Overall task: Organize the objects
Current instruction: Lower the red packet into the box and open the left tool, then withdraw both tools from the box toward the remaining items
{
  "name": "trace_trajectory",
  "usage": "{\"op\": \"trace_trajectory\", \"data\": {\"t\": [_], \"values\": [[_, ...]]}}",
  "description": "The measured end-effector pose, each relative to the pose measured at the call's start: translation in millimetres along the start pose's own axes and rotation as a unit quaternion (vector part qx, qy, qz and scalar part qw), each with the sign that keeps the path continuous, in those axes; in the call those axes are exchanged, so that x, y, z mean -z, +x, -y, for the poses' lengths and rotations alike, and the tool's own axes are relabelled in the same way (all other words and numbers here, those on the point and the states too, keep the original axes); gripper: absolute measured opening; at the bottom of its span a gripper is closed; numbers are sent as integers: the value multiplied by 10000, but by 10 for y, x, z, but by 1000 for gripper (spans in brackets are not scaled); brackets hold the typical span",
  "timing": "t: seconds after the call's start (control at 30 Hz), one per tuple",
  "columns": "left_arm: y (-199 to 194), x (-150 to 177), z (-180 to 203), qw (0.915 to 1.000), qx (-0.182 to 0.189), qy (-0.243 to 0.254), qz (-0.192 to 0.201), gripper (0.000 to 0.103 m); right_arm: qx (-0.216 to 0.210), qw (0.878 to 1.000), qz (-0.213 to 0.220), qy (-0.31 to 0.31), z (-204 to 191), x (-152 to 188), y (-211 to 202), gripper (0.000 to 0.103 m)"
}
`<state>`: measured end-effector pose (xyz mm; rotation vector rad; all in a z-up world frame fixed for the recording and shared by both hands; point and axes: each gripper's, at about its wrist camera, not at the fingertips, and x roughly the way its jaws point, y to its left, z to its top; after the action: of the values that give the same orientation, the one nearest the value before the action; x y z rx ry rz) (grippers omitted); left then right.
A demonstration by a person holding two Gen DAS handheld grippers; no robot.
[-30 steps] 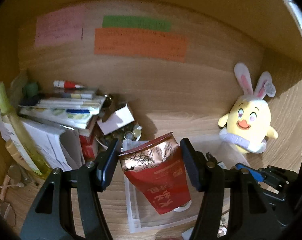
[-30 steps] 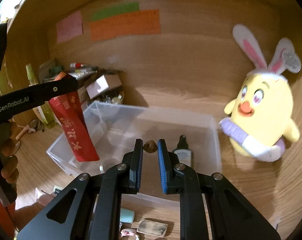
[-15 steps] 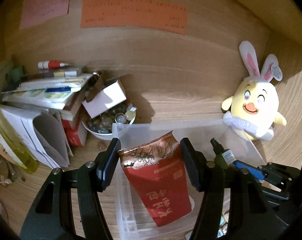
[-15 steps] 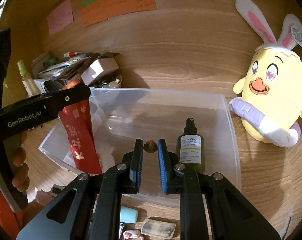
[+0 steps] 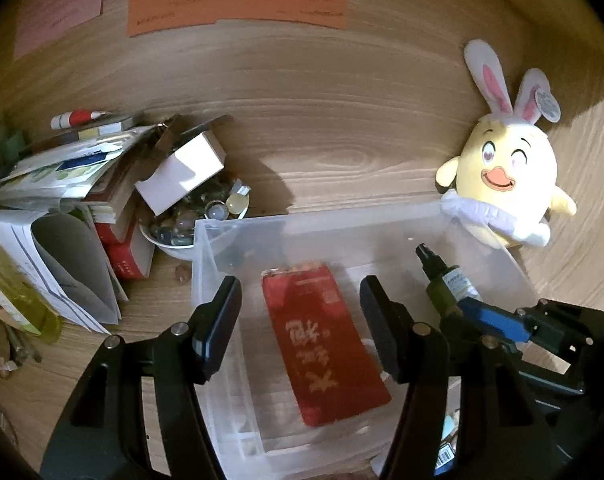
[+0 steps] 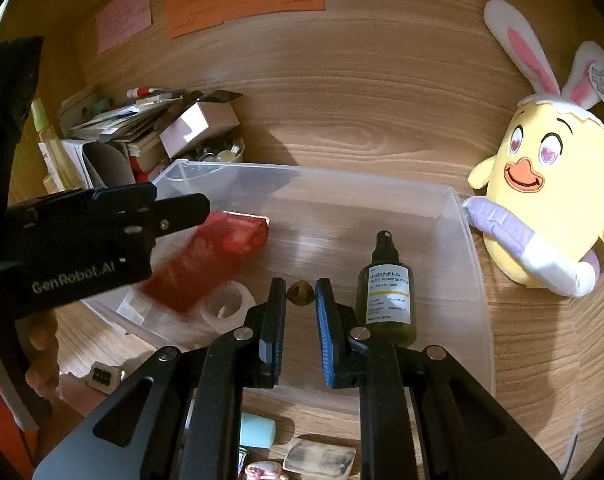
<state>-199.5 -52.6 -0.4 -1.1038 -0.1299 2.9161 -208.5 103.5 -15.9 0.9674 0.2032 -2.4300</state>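
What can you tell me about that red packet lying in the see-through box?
The red packet is a flat, glossy pouch, foil-like in look, with large gold characters on its face and a coppery strip along its top end. It lies tilted in the clear plastic bin, not upright, its lower end next to a roll of clear tape; whether they touch is unclear. The left gripper hovers open above it, fingers clear of both sides. It looks slightly blurred in both views.
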Motion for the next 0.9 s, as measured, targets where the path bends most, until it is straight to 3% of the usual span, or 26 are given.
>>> {"op": "trace_trajectory", "data": {"t": [0.17, 0.3, 0.53, 0.67, 0.83, 0.9], "values": [[-88, -2, 22, 10000, 57, -7, 58, 63, 18, 10000, -50, -11, 8, 6, 18, 15], [-208, 14, 52, 9998, 119, 34, 153, 69, 63, 10000, -20, -42, 6, 11, 5, 32], [-475, 55, 98, 9991, 140, 86, 390, 75, 152, 9998, 135, -70, 3, -5, -88, 44], [-654, 81, 112, 9983, 161, 128, 538, 78, 243, 9992, 319, -42, 33, -34, -225, 59], [-888, 123, 114, 9968, 155, 183, 768, 92, 320, 9977, 598, -52, 57, -53, -480, 71], [-957, 141, 106, 9964, 157, 166, 817, 95, 339, 9972, 669, -57, 56, -46, -566, 80]]}}
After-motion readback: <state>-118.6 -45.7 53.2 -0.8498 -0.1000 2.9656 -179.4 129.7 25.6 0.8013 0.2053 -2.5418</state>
